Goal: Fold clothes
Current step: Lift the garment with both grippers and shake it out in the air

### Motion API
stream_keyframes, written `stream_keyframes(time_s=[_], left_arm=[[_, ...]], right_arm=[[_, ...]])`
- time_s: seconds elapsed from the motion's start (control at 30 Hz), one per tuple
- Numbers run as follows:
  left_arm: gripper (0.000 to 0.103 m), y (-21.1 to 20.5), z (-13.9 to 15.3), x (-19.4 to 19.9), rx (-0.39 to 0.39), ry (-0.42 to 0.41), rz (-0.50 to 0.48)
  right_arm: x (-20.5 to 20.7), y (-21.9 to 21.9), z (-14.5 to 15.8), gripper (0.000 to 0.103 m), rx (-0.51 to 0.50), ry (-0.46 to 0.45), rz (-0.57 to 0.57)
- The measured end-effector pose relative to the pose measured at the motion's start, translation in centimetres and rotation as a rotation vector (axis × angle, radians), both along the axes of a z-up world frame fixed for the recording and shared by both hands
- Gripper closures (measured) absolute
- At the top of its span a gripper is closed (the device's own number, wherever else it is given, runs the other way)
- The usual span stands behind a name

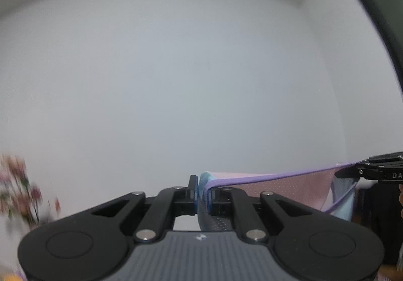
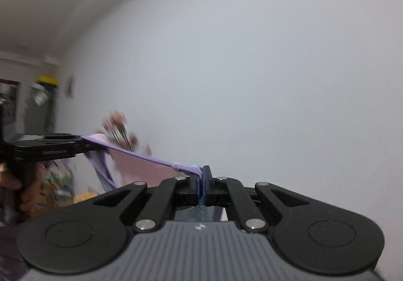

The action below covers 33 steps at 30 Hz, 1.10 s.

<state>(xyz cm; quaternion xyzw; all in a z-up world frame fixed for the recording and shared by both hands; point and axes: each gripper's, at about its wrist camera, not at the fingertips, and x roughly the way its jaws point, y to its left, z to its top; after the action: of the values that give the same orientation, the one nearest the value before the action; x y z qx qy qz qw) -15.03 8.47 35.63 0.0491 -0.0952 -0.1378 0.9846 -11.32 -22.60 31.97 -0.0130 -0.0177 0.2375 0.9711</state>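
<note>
Right now two grippers are showing, each pinching one garment. Nearest the left wrist lens, the left gripper [image 1: 202, 192] is sitting with its jaws closed on a bunched corner of the garment [image 1: 284, 186], a pink dotted cloth with a lilac hem and pale blue lining. From there the hem is stretching taut toward 3 o'clock, where the right gripper [image 1: 352, 170] is clamping the other corner. A sliver of the person's hand [image 1: 401, 195] is peeking in behind it at the frame edge.

Across in the right wrist view, the right gripper [image 2: 202, 175] is likewise clamped tight on the cloth [image 2: 148, 166], and the hem is running up toward 9 o'clock to the left gripper [image 2: 81, 141], with cloth hanging below it.

No table or resting surface is showing; the garment is hanging in the air between the two tools. Farther off, one blurred spray of pink flowers [image 1: 19, 187] is standing low at 8 o'clock, and a plain white wall [image 1: 176, 79] is filling the rest.

Only the left view is catching a dark frame [image 1: 382, 16] at 2 o'clock. Only the right view is showing a blurred, cluttered room [image 2: 37, 104] receding at 9 o'clock.
</note>
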Motion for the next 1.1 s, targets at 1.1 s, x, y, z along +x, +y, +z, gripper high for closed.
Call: stream_keyframes(time_s=[1.1], left_arm=[[0.088,-3.4,-20.1,8.3,0.142,0.594,0.019]], right_arm=[[8.5,3.1,-12.4,0.099,-0.284,0.287,-0.09]])
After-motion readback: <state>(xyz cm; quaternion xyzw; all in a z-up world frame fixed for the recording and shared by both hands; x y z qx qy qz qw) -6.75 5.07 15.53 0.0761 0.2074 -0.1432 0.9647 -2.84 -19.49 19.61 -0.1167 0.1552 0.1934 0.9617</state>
